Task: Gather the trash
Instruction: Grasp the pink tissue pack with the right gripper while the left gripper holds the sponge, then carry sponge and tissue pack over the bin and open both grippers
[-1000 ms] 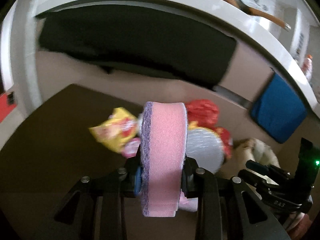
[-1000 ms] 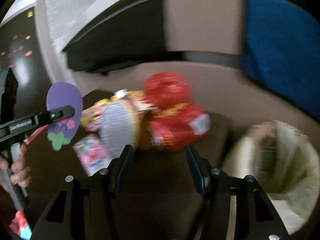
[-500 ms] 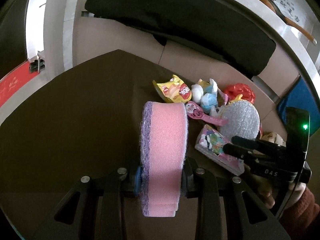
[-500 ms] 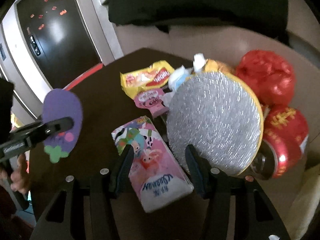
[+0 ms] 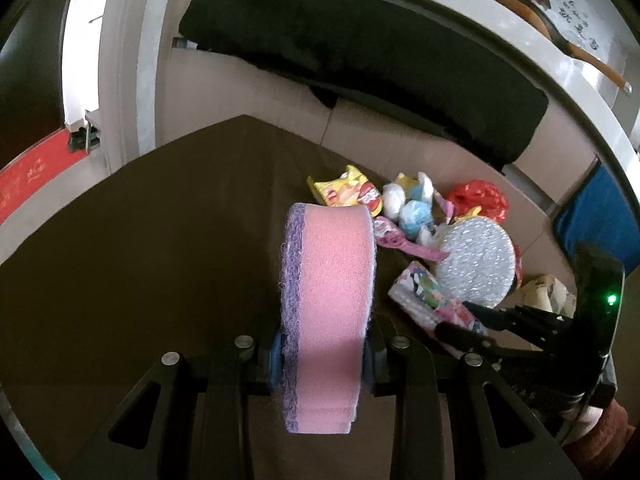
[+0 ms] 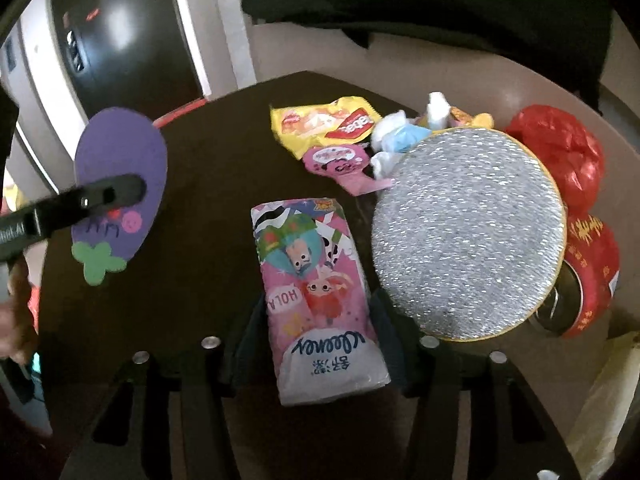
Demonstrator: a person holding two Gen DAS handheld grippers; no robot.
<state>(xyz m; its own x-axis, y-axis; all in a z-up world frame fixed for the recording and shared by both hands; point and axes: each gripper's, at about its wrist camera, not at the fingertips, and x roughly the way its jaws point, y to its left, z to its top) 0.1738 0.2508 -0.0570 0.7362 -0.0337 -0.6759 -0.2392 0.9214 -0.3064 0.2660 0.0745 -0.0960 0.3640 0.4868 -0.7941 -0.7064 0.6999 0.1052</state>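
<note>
A pink tissue pack lies flat on the dark brown table. My right gripper straddles its near half, and the jaws are closing with the pack between them; the pack shows no squeeze. In the left wrist view the same right gripper reaches over the pack. My left gripper is shut on a pink sponge with a purple backing, held upright above the table. From the right wrist view that sponge shows its purple eggplant-shaped face at the left.
Behind the pack lie a yellow snack wrapper, a pink wrapper, crumpled blue-white wrappers, a round silver pad, a red plastic bag and a red can. A pale bag hangs off the table's right edge.
Both grippers came down toward the table. The right one moved from above the trash pile to straddle the tissue pack, and its jaws narrowed. The left kept hold of the sponge.
</note>
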